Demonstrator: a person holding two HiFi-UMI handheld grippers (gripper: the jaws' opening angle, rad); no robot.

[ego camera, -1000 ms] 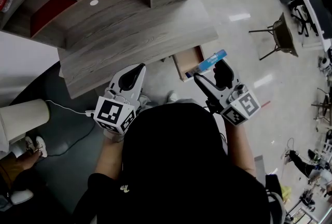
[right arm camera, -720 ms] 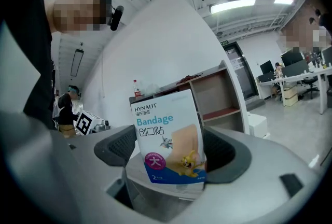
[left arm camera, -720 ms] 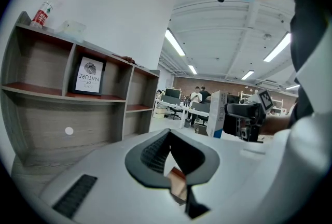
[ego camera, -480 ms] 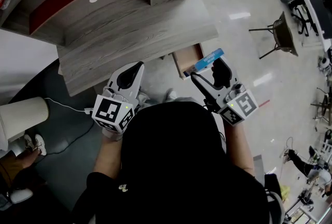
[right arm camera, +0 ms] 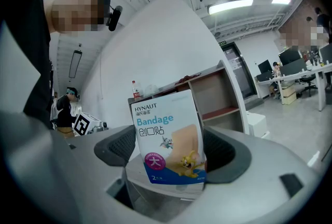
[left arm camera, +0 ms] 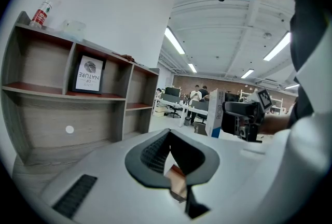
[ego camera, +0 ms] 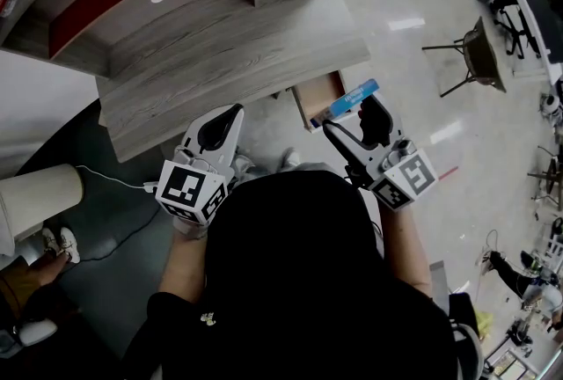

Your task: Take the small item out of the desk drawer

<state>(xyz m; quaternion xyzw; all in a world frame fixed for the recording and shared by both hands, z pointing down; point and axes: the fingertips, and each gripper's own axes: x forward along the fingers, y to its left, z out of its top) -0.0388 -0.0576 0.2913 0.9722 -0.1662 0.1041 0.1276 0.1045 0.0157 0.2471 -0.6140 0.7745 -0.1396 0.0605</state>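
Blue-and-white bandage box (right arm camera: 168,140) stands upright between the jaws of the right gripper (ego camera: 350,118), which are clamped on its lower part, the printed face turned to that gripper's camera. From the head view the box sits in the air just over the open wooden drawer (ego camera: 318,98), which juts out from under the near right edge of the grey wood-grain worktop (ego camera: 220,62). To the left, the left gripper (ego camera: 232,116) hovers by the worktop's near edge, its jaws together with nothing between them, apart from the drawer.
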